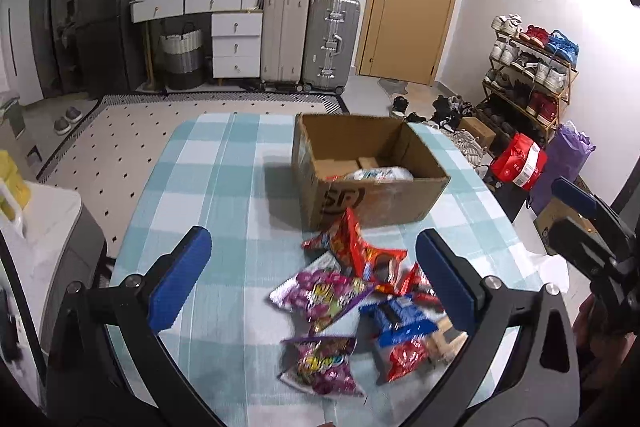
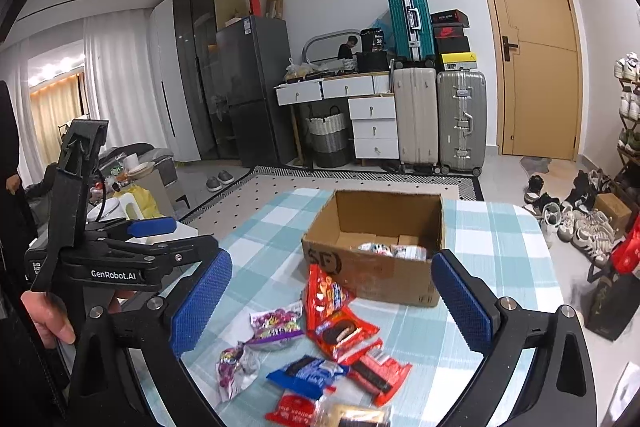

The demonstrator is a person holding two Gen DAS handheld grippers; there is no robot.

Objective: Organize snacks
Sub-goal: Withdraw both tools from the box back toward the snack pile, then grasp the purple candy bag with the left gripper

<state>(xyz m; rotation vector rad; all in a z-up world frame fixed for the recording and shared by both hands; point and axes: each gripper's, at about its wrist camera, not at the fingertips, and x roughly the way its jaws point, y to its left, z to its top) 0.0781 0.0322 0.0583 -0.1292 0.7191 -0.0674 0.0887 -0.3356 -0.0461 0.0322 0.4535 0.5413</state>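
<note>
While both the left hand-held gripper (image 1: 314, 277) and the right hand-held gripper (image 2: 330, 301) gape empty, the overlapping snack packets (image 1: 352, 299) could drag neighbours; the cardboard box (image 1: 360, 167) at twelve o'clock could shift across the desk (image 1: 224, 163).

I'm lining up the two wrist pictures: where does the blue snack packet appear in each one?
Left wrist: blue snack packet lies lower right of centre, beside the right finger.
Right wrist: blue snack packet lies bottom centre, between the fingers.
Shared landmark: the cardboard box, just beyond the snack pile in both.
</note>
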